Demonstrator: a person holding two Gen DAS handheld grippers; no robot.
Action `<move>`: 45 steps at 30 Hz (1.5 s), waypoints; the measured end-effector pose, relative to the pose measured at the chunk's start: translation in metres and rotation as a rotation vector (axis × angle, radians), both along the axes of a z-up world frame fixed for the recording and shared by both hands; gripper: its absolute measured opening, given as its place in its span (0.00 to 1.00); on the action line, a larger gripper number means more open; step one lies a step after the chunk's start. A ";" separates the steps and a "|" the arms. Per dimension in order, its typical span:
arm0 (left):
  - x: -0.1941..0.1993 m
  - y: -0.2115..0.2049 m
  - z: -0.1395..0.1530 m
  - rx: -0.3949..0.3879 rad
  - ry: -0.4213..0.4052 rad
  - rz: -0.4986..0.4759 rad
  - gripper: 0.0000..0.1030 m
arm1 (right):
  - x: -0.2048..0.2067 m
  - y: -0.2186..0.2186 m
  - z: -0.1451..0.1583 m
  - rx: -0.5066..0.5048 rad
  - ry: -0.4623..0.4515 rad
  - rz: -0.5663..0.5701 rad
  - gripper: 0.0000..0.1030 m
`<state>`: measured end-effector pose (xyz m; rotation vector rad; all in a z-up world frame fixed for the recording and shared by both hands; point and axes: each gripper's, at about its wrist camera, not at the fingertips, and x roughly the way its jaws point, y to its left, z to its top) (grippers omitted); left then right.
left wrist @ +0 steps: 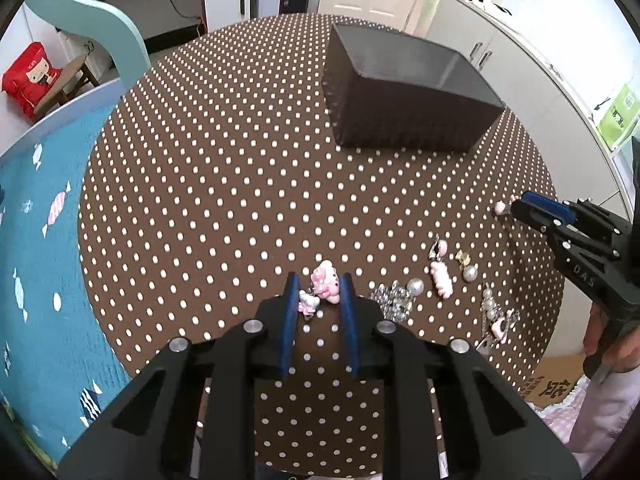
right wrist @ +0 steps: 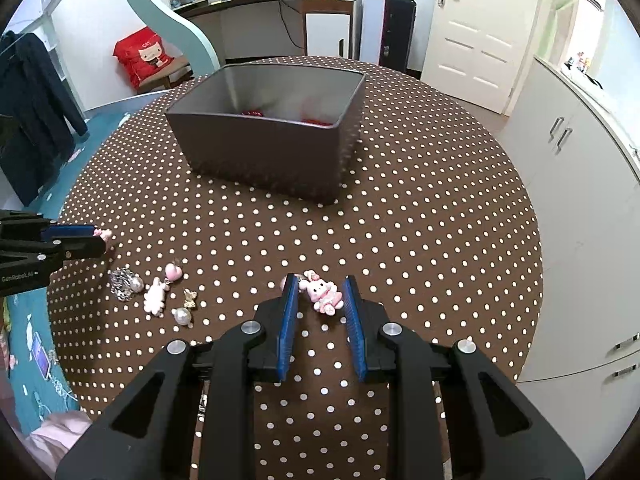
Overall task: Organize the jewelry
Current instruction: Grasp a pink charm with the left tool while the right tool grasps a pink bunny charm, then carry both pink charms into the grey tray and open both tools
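Two pairs of tongs work over a round bench (right wrist: 420, 208) covered in brown polka-dot cloth. Left tongs (left wrist: 320, 290) stand apart, their blue pads bracketing a pink-and-white cat charm (left wrist: 325, 286) that lies on the cloth between the tips; whether a pad touches it cannot be told. Right tongs (right wrist: 320, 292) likewise stand apart around a pink bunny charm (right wrist: 324, 294), which lies flat with its long axis running diagonally, ears toward the left pad and feet toward the right pad and the camera. Both charms look like small moulded pieces: probably light, rigid and smooth, so liable to slip or flick away if pinched off-centre. A grip across the plump body, square to the long axis, seems safest; the thin metal clasp beside each is a poorer hold. Between the two tongs lie a crystal-and-pearl earring (right wrist: 126, 284), a pale pink bunny charm (right wrist: 154, 298), a pink heart piece (right wrist: 173, 271) and a pearl drop with a gold bow (right wrist: 185, 310), well apart from one another; the left view adds a further pearl-and-pink piece (left wrist: 496, 318) near the bench edge. Pearls and crystal are likely fragile. Farther back stands an open dark grey box (right wrist: 256, 152), something red inside, the probable destination.
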<state>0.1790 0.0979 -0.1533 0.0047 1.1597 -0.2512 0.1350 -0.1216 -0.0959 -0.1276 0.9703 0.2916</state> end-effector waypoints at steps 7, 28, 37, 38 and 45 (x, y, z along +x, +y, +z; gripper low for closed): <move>0.018 -0.002 0.029 -0.007 -0.074 -0.005 0.20 | 0.008 0.007 0.020 -0.011 -0.037 0.019 0.21; 0.103 -0.052 0.088 -0.074 -0.210 -0.078 0.20 | 0.084 0.050 0.060 0.003 -0.132 0.106 0.21; 0.143 -0.074 0.048 -0.069 -0.134 -0.106 0.20 | 0.118 0.053 0.032 -0.001 -0.050 0.114 0.22; 0.146 -0.076 0.045 -0.069 -0.126 -0.109 0.20 | 0.120 0.052 0.030 -0.003 -0.044 0.117 0.22; 0.158 -0.083 0.030 -0.066 -0.098 -0.127 0.21 | 0.127 0.053 0.023 -0.004 -0.024 0.123 0.22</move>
